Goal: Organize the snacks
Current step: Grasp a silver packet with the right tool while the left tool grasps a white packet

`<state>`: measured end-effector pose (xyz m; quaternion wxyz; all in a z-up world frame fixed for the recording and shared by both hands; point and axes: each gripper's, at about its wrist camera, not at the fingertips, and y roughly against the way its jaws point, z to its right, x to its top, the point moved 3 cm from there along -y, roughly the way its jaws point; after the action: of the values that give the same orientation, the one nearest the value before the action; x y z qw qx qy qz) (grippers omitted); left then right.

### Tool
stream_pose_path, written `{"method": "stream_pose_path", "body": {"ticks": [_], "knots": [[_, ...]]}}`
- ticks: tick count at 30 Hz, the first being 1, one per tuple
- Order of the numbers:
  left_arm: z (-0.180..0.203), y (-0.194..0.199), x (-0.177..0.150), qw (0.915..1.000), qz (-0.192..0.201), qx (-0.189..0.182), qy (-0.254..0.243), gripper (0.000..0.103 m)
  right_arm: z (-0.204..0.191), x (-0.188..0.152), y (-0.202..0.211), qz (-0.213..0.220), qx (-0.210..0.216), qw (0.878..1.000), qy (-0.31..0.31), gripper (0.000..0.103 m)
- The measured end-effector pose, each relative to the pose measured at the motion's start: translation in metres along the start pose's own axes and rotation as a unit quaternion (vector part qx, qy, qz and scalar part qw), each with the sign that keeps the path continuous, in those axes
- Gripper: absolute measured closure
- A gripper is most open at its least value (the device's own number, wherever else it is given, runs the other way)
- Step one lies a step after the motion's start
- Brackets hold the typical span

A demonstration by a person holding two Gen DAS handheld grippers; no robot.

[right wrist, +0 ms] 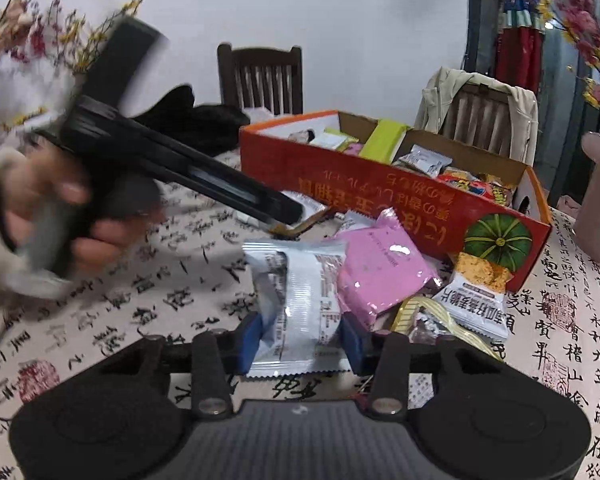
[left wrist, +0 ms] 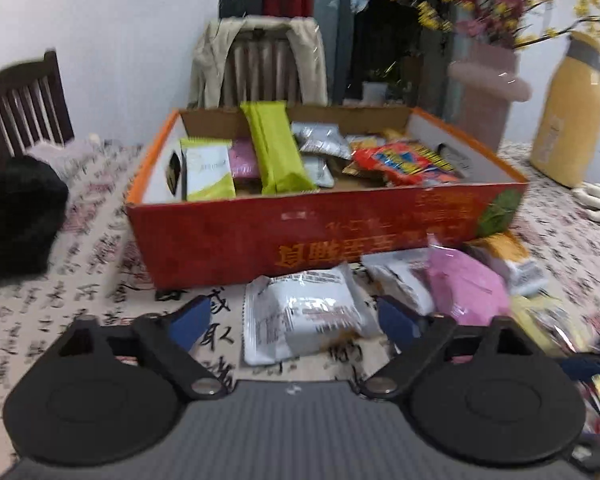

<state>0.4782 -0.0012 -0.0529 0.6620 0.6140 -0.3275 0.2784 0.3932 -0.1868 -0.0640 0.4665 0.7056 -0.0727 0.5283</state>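
Observation:
An open red-orange cardboard box (left wrist: 228,236) holds several snack packets, among them a long green one (left wrist: 276,148); it also shows in the right wrist view (right wrist: 380,196). Loose packets lie in front of it. My left gripper (left wrist: 294,320) is open, its blue pads either side of a white packet (left wrist: 304,316) on the table. My right gripper (right wrist: 300,340) is shut on a silver-white packet (right wrist: 296,304), next to a pink packet (right wrist: 380,272). The left gripper, held in a hand (right wrist: 52,216), shows in the right wrist view, its tip over the pile.
The table has a calligraphy-print cloth (left wrist: 100,280). A black hat (left wrist: 16,216) lies at the left. A yellow flask (left wrist: 568,112) and a pink vase (left wrist: 488,92) of flowers stand at the back right. Wooden chairs (left wrist: 24,104) stand behind the table.

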Motion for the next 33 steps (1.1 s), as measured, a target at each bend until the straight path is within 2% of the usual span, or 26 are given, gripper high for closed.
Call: {"method": "stream_pose_path", "body": {"ticks": [2, 4, 6, 7, 10, 14, 17, 20, 26, 31, 33], "knots": [[-0.001, -0.012, -0.001, 0.9997, -0.02, -0.005, 0.009, 0.025, 0.004, 0.0, 0.008, 0.015, 0.0, 1.0, -0.015, 0.062], [0.0, -0.012, -0.002, 0.9999, -0.011, -0.008, 0.0, 0.029, 0.006, 0.001, 0.015, 0.032, -0.006, 0.999, -0.02, 0.062], [0.001, -0.01, -0.004, 1.0, -0.004, -0.003, -0.005, 0.049, 0.004, 0.003, 0.02, 0.044, -0.003, 0.999, -0.017, 0.062], [0.001, -0.009, -0.003, 1.0, -0.002, 0.002, -0.008, 0.073, 0.003, 0.003, 0.021, 0.049, -0.001, 0.999, -0.015, 0.062], [-0.005, -0.006, -0.001, 0.9998, -0.004, -0.009, 0.018, 0.082, 0.0, 0.004, 0.022, 0.049, -0.001, 0.999, -0.007, 0.062], [-0.004, 0.015, -0.005, 0.9998, 0.005, 0.002, 0.021, 0.084, 0.001, 0.005, 0.024, 0.054, -0.005, 0.999, -0.008, 0.062], [-0.006, 0.049, -0.019, 0.9993, 0.007, 0.001, 0.036, 0.084, 0.002, 0.008, 0.028, 0.06, -0.006, 0.998, -0.011, 0.062], [-0.01, 0.087, -0.034, 0.9989, 0.004, 0.01, 0.046, 0.084, -0.001, 0.013, 0.031, 0.055, -0.029, 0.998, -0.017, 0.062], [-0.018, 0.167, -0.075, 0.998, 0.027, 0.014, 0.055, 0.084, -0.042, 0.019, 0.069, 0.066, -0.049, 0.997, 0.002, 0.062], [-0.022, 0.208, -0.114, 0.9964, 0.032, 0.002, 0.079, 0.084, -0.082, -0.001, 0.102, 0.064, -0.064, 0.996, -0.006, 0.062], [-0.02, 0.22, -0.127, 0.9967, 0.033, 0.001, 0.074, 0.084, -0.097, -0.013, 0.113, 0.062, -0.068, 0.996, -0.021, 0.062]]}}
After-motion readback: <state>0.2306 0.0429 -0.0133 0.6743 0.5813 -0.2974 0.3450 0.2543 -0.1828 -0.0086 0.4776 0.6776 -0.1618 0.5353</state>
